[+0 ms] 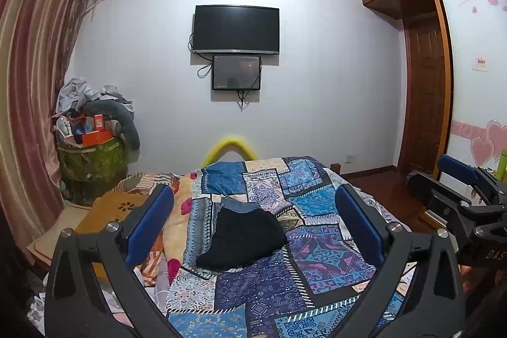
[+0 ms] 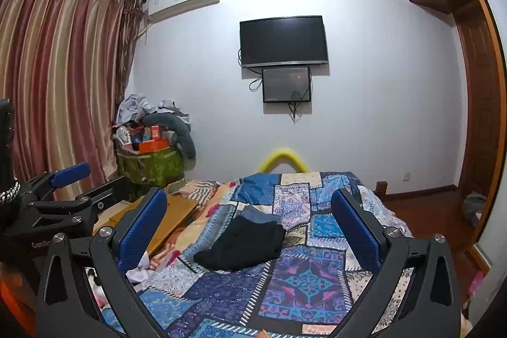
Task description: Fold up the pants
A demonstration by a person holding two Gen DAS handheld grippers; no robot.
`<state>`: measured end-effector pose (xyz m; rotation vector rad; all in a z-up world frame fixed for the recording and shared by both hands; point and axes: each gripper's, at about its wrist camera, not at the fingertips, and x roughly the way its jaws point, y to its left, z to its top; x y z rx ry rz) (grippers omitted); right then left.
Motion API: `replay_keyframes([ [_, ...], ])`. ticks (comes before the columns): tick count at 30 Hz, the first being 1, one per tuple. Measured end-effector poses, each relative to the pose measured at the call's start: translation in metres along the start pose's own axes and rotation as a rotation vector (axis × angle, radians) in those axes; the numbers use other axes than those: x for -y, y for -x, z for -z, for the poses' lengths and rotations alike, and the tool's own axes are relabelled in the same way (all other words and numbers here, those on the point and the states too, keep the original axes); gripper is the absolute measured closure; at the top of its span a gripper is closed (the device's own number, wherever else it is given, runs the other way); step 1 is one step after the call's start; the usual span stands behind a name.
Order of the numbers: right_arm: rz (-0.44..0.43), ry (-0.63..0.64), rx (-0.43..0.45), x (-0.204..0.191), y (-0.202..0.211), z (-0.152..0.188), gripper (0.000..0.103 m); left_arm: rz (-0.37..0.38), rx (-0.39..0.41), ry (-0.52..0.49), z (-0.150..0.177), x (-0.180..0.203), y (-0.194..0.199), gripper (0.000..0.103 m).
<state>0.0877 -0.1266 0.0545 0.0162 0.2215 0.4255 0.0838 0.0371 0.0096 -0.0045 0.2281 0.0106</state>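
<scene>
Both tools gape above pants on quilt.

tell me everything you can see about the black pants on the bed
The black pants are a dark, matte, soft-looking fabric bundle, already folded into a compact, roughly rectangular stack with slightly rumpled edges. They lie flat near the middle of the patchwork bedspread, their far end overlapping a folded blue denim garment. Neither gripper touches them; both hover open above the bed.
</scene>
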Motion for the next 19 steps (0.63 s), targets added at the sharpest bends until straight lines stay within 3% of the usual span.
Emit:
replay_keyframes([
  [19, 0.01, -0.01, -0.01, 0.0057, -0.0025, 0.0019, 0.0, 0.019, -0.033, -0.013, -0.0004, 0.0041, -0.007, 0.0],
])
